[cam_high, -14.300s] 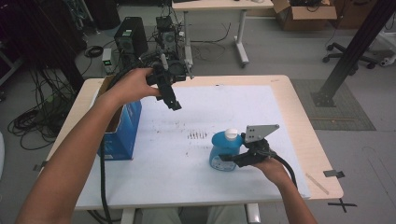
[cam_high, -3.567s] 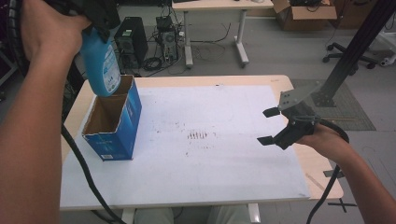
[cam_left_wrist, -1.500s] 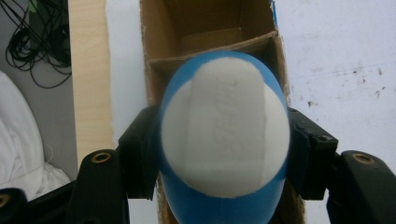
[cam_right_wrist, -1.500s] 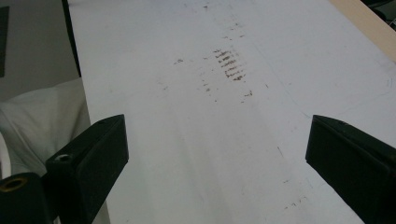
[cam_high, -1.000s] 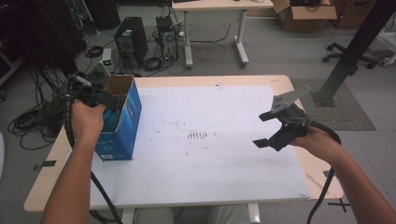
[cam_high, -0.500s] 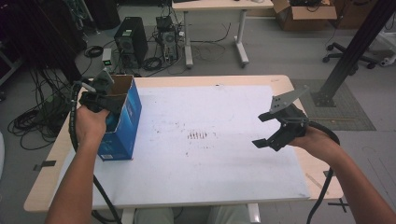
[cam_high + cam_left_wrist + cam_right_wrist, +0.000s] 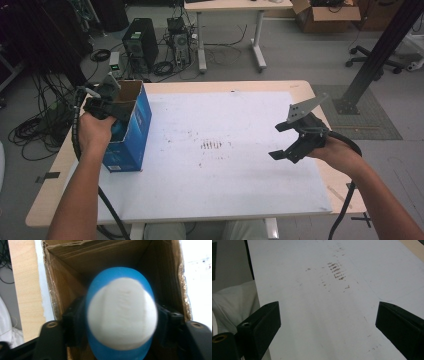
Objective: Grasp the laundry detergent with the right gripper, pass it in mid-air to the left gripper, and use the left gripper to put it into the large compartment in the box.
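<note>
A blue bottle with a white cap [image 7: 122, 315] sits between the black jaws of my left gripper [image 7: 117, 322], which is shut on it. The bottle hangs inside the open blue cardboard box [image 7: 131, 131], whose brown inner walls [image 7: 100, 255] surround it. In the high view my left gripper [image 7: 107, 107] is at the box's open top, at the table's left side. My right gripper [image 7: 276, 141] hovers open above the right part of the white table [image 7: 225, 190], nothing between its jaws [image 7: 327, 325].
Brown scuff marks [image 7: 212, 145] lie mid-table, ahead of the right gripper [image 7: 335, 271]. Beyond the far edge stand a computer tower [image 7: 140, 42], floor cables, another table [image 7: 235, 5] and a black post [image 7: 380, 50]. A person's knee shows below the near edge.
The bottle went from my right gripper on the table to my left, was raised high, then lowered into the box. In the last second the left hand shifted slightly; the right barely moved.
</note>
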### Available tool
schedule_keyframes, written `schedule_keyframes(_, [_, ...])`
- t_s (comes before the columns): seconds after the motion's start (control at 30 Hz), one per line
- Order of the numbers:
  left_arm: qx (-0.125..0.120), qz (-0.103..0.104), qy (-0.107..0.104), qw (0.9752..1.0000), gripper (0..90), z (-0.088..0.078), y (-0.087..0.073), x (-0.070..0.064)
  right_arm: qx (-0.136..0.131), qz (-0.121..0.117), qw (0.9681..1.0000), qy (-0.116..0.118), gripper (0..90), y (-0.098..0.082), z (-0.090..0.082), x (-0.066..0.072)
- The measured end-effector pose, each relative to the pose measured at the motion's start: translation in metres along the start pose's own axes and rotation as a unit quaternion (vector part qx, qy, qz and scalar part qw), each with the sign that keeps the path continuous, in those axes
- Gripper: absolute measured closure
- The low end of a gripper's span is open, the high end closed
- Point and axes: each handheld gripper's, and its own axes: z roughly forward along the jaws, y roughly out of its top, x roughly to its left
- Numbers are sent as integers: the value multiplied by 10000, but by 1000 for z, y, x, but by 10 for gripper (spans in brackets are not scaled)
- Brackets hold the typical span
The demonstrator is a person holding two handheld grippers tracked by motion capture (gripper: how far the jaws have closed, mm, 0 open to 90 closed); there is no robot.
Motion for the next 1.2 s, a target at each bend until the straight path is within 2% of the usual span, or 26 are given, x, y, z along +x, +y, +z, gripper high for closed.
schedule_keyframes(0.3, [-139,82,58,9999,257,-21,2,2,-13,-31,10000,-7,56,2,-1,2])
schedule_keyframes(0.57, [-323,141,76,9993,218,-55,4,5,-47,-61,10000,-35,56,3,-6,6])
schedule_keyframes(0.77, [-461,208,112,9987,187,-80,4,1,-86,-99,9999,-78,56,5,-11,10])
schedule_keyframes(0.93, [-540,311,21,9981,158,-101,3,-7,-116,-130,9998,-101,56,7,-16,14])
schedule_keyframes(1.2, [-672,650,-58,9956,122,-130,2,-29,-131,-167,9997,-134,56,9,-21,19])
